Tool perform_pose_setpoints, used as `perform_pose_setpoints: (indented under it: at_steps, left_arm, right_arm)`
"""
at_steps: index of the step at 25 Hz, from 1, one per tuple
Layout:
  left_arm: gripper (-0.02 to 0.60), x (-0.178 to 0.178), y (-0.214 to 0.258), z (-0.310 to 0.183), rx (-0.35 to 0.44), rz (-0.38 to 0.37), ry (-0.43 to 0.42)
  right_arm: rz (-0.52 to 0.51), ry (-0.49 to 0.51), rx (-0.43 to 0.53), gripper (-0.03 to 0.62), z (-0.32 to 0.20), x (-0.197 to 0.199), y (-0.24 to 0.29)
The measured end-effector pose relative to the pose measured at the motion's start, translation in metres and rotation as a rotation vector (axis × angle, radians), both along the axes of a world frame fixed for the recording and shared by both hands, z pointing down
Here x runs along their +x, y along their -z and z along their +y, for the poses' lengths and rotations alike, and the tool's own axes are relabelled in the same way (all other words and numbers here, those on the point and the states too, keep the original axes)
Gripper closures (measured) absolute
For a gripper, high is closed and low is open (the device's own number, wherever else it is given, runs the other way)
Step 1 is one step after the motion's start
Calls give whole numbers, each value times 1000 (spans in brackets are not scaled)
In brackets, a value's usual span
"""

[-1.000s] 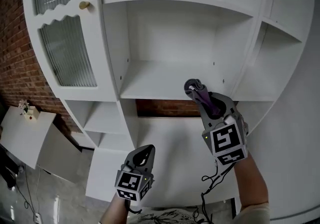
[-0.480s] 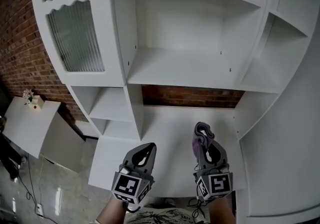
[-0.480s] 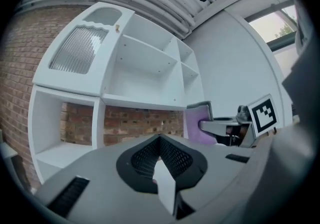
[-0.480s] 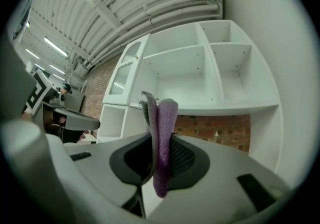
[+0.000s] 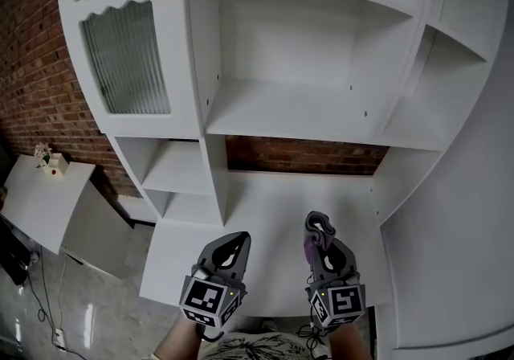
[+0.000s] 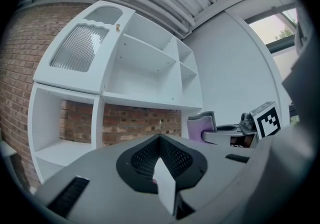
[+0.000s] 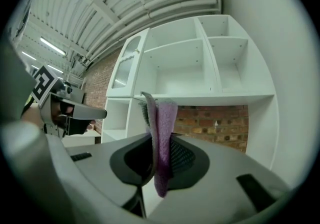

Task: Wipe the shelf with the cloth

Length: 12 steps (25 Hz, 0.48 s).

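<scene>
You are holding the right gripper (image 5: 319, 230) low in front of the shelf (image 5: 281, 109), its jaws clamping the purple cloth (image 7: 162, 133) well below the open middle board. Your left gripper (image 5: 232, 244) is hanging beside it, jaws pressed together. A ribbed glass door (image 5: 124, 61) is closing the shelf's upper left; a small white table (image 5: 44, 210) is standing to its left.

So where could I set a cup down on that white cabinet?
The wide middle shelf is bare, as is the counter below the brick strip. Crowded only at its front edge, where the left gripper and right gripper with the cloth hover.
</scene>
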<state>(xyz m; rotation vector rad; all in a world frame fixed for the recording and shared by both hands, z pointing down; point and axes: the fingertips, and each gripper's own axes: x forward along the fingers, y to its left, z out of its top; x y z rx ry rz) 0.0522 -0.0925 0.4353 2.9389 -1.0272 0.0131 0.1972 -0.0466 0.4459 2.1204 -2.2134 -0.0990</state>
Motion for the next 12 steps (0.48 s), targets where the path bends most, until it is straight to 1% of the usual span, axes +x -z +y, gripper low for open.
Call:
perform_pose_setpoints:
  at_steps: [7,12]
  left_arm:
    - [566,1,0,7,6,-11,-28]
    - [566,-2,1,7,10,-13,-25]
  right_arm:
    - [-6,25,11,530,2,-3,6]
    - [9,58,31,530,3,-13,8]
